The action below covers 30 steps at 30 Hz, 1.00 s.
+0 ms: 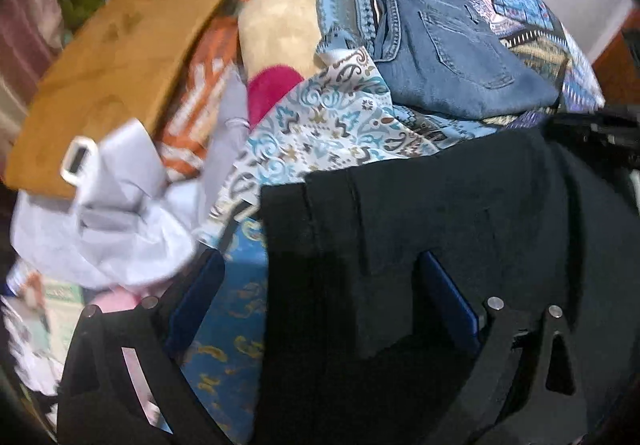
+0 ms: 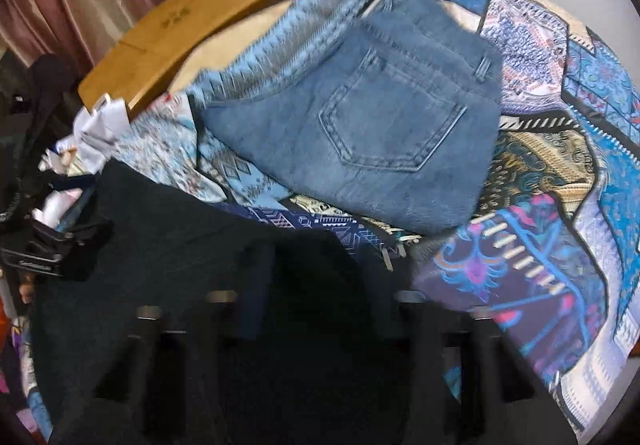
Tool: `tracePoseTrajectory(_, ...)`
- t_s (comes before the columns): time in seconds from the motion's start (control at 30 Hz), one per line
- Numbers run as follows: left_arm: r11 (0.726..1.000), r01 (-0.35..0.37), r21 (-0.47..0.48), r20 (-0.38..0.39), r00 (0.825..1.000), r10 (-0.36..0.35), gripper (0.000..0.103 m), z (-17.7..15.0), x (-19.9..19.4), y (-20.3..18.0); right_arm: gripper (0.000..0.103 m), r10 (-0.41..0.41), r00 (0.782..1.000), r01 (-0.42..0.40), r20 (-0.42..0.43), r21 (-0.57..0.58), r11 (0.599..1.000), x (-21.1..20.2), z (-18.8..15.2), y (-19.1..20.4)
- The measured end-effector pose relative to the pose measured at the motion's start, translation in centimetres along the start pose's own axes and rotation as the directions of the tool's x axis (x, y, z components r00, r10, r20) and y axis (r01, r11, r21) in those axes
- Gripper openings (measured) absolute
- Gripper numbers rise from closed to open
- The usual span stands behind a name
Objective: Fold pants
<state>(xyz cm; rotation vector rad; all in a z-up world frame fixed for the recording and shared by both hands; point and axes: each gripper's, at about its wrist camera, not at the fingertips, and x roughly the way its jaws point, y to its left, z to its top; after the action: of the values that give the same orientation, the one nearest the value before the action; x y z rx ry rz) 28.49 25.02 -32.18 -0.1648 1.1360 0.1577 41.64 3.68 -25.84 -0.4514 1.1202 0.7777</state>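
Lying nearest, black pants (image 1: 460,225) spread between the wide-open fingers of the left gripper (image 1: 320,293); right gripper (image 2: 320,305) also over them, its spread too blurred to tell. Beyond: folded jeans (image 2: 360,133) on patterned bedspread (image 2: 560,225), wooden board (image 1: 112,69) farthest.

no legible text, dark marks on wooden board (image 2: 176,19) perhaps printed characters, too blurred to read

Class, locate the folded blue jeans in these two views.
The folded blue jeans lie centre on the patterned bedspread, beyond the black pants; upper right in the left view.
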Motion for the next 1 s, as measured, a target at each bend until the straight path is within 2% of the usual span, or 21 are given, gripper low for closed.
tracePoseTrajectory(0.1,0.992,-0.119,0.043,0.063,0.991,0.116,0.100,-0.6,-0.5,-0.2,0.012,-0.005,1.000,0.005,0.024,-0.009,1.000,-0.2,-0.2,0.2)
tracePoseTrajectory(0.17,0.985,-0.168,0.030,0.080,0.983,0.165,0.100,-0.8,-0.5,0.2,0.010,-0.017,0.999,0.017,0.043,-0.008,1.000,-0.5,-0.3,0.3)
tracePoseTrajectory(0.27,0.988,-0.152,-0.007,0.067,0.986,0.152,0.100,-0.8,-0.1,1.0,0.009,-0.061,0.997,0.062,0.041,-0.025,0.998,-0.2,-0.2,0.8)
tracePoseTrajectory(0.33,0.986,-0.168,0.004,0.069,0.984,0.167,0.099,-0.6,-0.4,0.8,0.010,-0.087,0.995,0.089,0.045,-0.040,0.995,-0.2,0.1,1.1)
tracePoseTrajectory(0.47,0.977,-0.211,0.035,0.066,0.976,0.209,0.097,-0.5,-2.4,0.1,0.010,-0.066,0.995,0.065,0.079,0.015,0.998,-2.6,-0.2,1.4)
tracePoseTrajectory(0.57,0.987,-0.163,0.014,0.079,0.984,0.161,0.097,-1.2,-4.9,0.6,0.015,-0.044,0.991,0.040,0.128,0.032,0.999,-6.0,-1.3,1.8)
tracePoseTrajectory(0.73,0.994,-0.031,-0.105,0.073,0.997,0.039,0.097,-2.8,-8.9,2.5,0.046,-0.078,0.970,0.073,0.229,0.031,0.997,-11.3,-4.0,3.0)
tracePoseTrajectory(0.8,0.990,0.001,-0.138,0.055,0.998,0.007,0.097,-3.8,-9.7,2.8,0.050,-0.079,0.964,0.072,0.256,0.037,0.997,-12.9,-5.3,3.3)
tracePoseTrajectory(0.9,0.986,0.003,-0.165,0.019,1.000,0.000,0.097,-5.5,-9.9,2.8,0.058,-0.091,0.953,0.080,0.290,0.050,0.996,-14.7,-7.4,3.8)
tracePoseTrajectory(1.0,0.980,0.037,-0.193,-0.022,0.999,-0.042,0.097,-7.5,-9.5,2.1,0.058,-0.092,0.948,0.077,0.305,0.061,0.995,-15.8,-10.0,4.3)
